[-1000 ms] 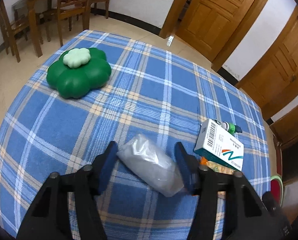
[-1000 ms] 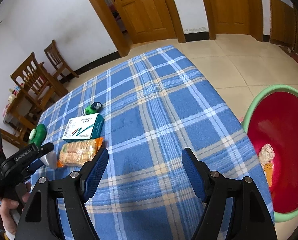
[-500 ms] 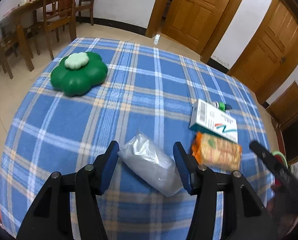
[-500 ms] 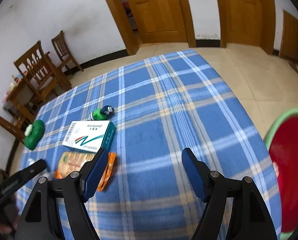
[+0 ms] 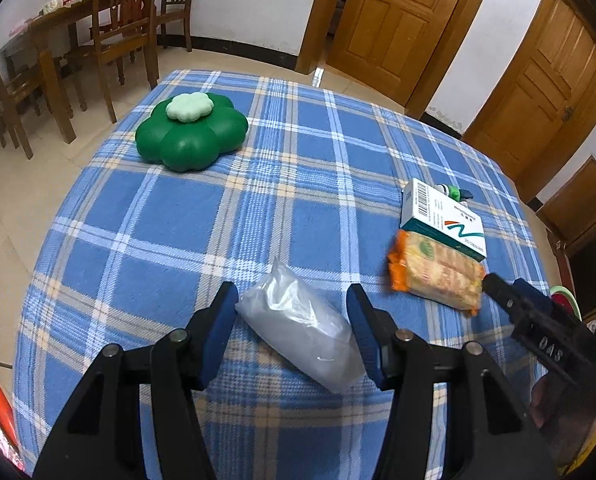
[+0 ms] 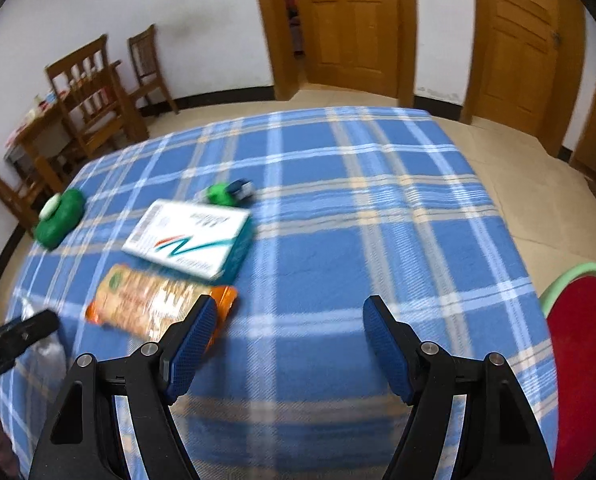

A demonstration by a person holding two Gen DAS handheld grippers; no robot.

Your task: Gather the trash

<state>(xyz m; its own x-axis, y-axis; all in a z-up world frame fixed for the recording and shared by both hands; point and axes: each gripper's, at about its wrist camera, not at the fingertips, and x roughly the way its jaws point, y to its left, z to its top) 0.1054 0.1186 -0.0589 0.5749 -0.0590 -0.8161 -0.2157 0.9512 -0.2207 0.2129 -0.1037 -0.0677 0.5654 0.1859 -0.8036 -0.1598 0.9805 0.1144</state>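
Two grippers up, four trash items on the plaid table (image 5: 298, 168). Our left gripper (image 5: 291, 322) is clamped on the clear plastic bag (image 5: 302, 326), carried just above the cloth. Our right gripper (image 6: 289, 344) hangs empty, jaws wide, beside the orange cracker pack (image 6: 145, 302); white box (image 6: 189, 238) and green bottle (image 6: 225, 194) lie beyond. We judge next: straddle the pack, squeeze, then drop both into the red basin (image 6: 586, 368) at the table's right.

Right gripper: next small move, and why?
Probably shift the right gripper left and down to straddle the orange cracker packet. Its jaws stand open and empty over the blue plaid cloth, with the packet's end beside the left finger.
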